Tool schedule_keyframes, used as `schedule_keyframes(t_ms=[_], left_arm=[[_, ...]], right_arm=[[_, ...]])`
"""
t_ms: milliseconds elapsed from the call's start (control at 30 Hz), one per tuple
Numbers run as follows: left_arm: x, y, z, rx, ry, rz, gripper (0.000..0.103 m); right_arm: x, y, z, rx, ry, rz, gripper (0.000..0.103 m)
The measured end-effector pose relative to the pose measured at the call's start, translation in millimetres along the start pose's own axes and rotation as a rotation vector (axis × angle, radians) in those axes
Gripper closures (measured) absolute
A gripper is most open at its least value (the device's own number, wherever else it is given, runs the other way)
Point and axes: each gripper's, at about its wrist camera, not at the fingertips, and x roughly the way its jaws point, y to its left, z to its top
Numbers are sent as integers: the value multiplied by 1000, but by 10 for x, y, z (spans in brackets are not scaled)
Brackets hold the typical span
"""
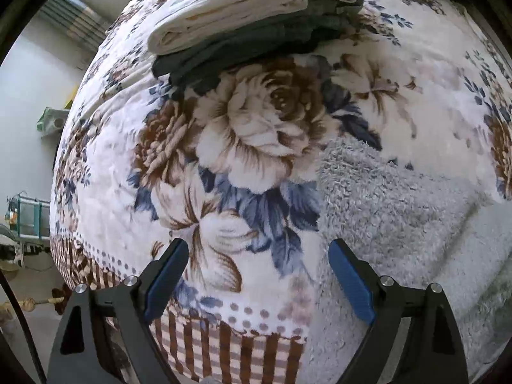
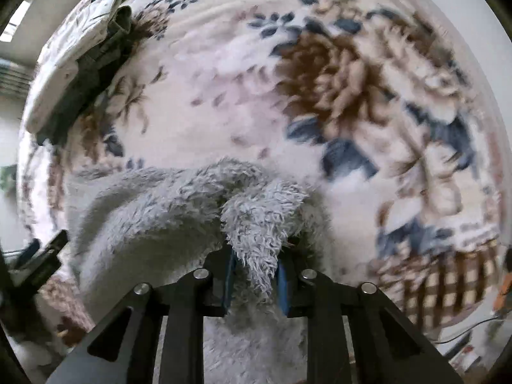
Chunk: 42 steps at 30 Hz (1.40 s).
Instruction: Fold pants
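Two grippers: right gripper point(image 2: 254, 275) jaws pinch the soft, fluffy pants point(image 2: 153, 224) edge; left gripper point(image 1: 259, 284) gapes empty beside the pants, which look light, limp, best gripped by hems.

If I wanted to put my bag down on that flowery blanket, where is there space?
The widest bare patch of the floral blanket lies between the stack of folded clothes at the far edge and the fluffy grey pants. The checked border nearer the open left claw is bare too. It is crowded where the right claw pinches the pants.
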Motion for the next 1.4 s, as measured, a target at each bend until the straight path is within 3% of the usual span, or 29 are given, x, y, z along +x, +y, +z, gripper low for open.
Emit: schedule_keyframes(t_ms=[67, 133, 233, 300, 367, 467, 567, 633, 667, 700, 800, 867, 900, 933, 1000, 1033, 1067, 1100, 1167, 1267, 1400], left_arm=[[-9, -13, 0, 6, -2, -5, 14], [3, -31, -13, 10, 3, -7, 14], [59, -76, -35, 13, 25, -27, 14], [80, -101, -42, 17, 37, -39, 14], [82, -111, -47, 17, 37, -43, 14], [116, -113, -35, 10, 51, -65, 14], [170, -120, -8, 6, 64, -77, 14], [207, -133, 12, 5, 68, -77, 14], [220, -140, 18, 7, 69, -75, 14], [232, -147, 24, 10, 69, -74, 14], [275, -165, 20, 19, 78, -73, 14], [293, -167, 14, 19, 81, -82, 14], [296, -170, 12, 19, 83, -81, 14], [295, -169, 14, 20, 83, -80, 14], [282, -143, 16, 12, 86, -91, 14], [275, -119, 24, 3, 88, -106, 14], [266, -85, 38, -16, 89, -136, 14], [261, -48, 57, -34, 90, -176, 14], [302, 71, 104, -128, 108, -304, 14], [503, 211, 165, -283, 163, -492, 14], [739, 257, 258, -380, 182, -600, 14]], right_arm=[[-137, -212, 62, 57, -54, -47, 80], [8, -388, 117, 111, 20, -58, 79], [182, -514, 82, 197, 117, 65, 69], [42, -575, 2, 217, 101, 112, 41], [-167, -703, -137, 255, 66, 141, 33], [-351, -922, -476, 329, 73, 165, 30], [-141, -924, -787, 351, 177, 218, 30], [142, -892, -977, 367, 257, 276, 38], [208, -881, -1048, 378, 263, 284, 77], [243, -880, -1134, 407, 267, 289, 91], [45, -966, -1340, 464, 211, 240, 91], [103, -994, -1472, 451, 281, 219, 91], [248, -975, -1534, 430, 378, 236, 91], [272, -985, -1552, 437, 400, 241, 91], [133, -1006, -1476, 436, 356, 263, 90], [43, -1012, -1417, 426, 327, 261, 88], [-110, -1037, -1339, 414, 278, 249, 75], [-245, -1039, -1248, 404, 225, 240, 49], [-474, -1011, -1016, 379, 104, 235, 22], [-470, -876, -599, 324, 41, 223, 22], [-115, -728, -218, 336, 67, 251, 22]])
